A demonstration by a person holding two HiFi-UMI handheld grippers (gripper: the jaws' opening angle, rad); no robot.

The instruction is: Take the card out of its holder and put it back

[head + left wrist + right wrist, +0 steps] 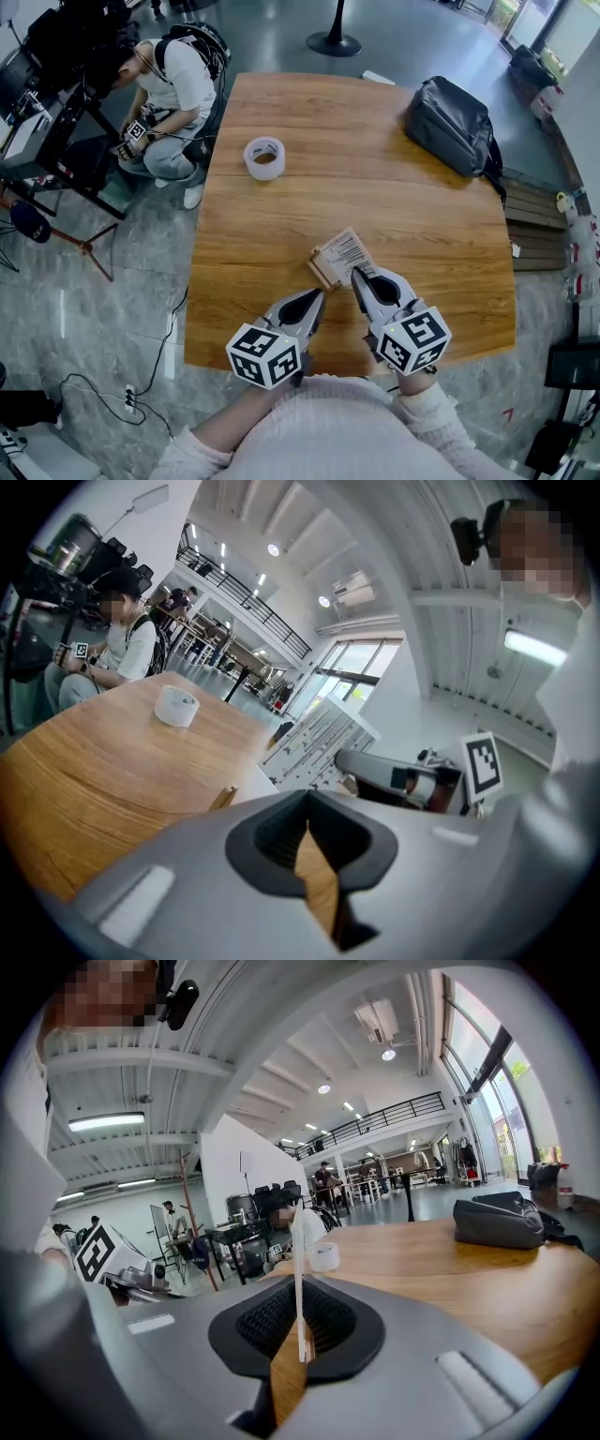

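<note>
Card: centre frame; likely light, thin, bendable; best pinched by its edge.
Right gripper: clamped on card.
Left gripper: jaws together, empty, beside wooden holder.

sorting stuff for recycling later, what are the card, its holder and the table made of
The card looks like thin paper or cardstock, matte white with dark printed lines. The holder seems pale bare wood, light tan and unglossy. The table is wood or veneer: streaky grain, soft sheen.
</note>
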